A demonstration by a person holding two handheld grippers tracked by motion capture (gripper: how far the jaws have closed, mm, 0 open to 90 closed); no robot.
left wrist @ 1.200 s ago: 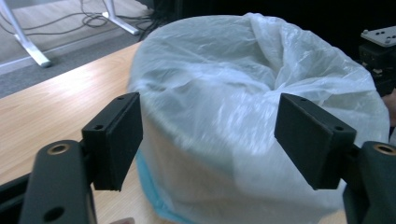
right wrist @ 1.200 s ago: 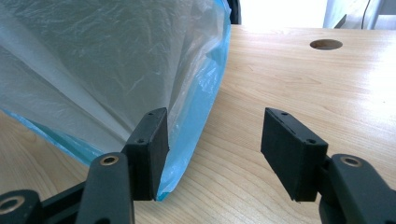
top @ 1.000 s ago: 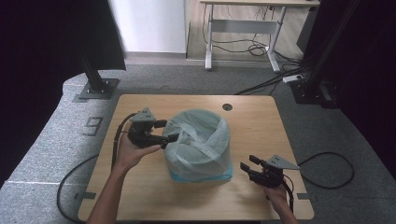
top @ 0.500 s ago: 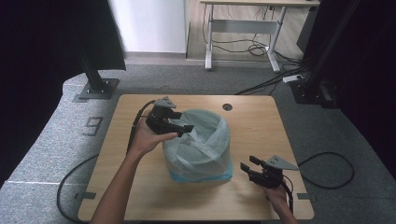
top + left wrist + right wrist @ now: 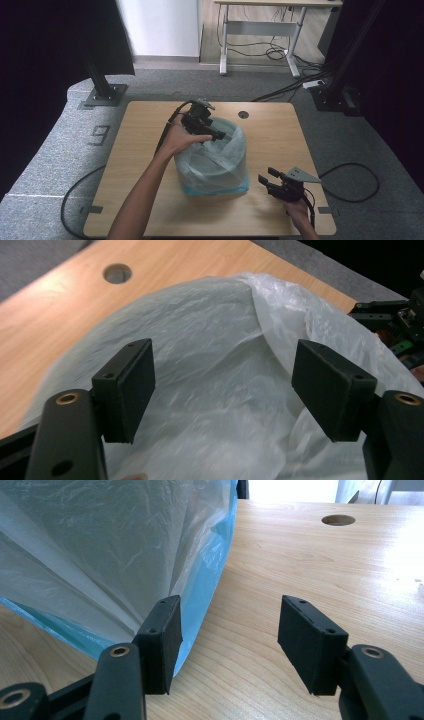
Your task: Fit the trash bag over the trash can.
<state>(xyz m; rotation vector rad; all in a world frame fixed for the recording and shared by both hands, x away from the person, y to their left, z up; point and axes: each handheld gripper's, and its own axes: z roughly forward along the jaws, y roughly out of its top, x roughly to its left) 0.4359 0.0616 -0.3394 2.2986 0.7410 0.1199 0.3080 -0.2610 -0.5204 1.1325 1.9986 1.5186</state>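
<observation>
A translucent white plastic bag (image 5: 215, 160) lines a blue container in the middle of the wooden table (image 5: 140, 145). My left gripper (image 5: 216, 134) hovers over the bag's far left rim. Its jaws stand open with the crinkled bag (image 5: 220, 340) below and between them, and the pads are clear of the plastic. My right gripper (image 5: 266, 176) rests low near the table's front right, pointing at the bag's side. It is open too, with bare wood between its jaws (image 5: 230, 640); its left pad sits just in front of the bag's blue lower edge (image 5: 200, 610).
A round cable hole (image 5: 243, 114) lies in the table beyond the bag. Cables trail off the table's left and right edges. A desk frame and black stands rise on the grey floor behind.
My left gripper has swung from the bag's left side toward the far rim and to the right, ending above the bag's opening. The right gripper has stayed put.
</observation>
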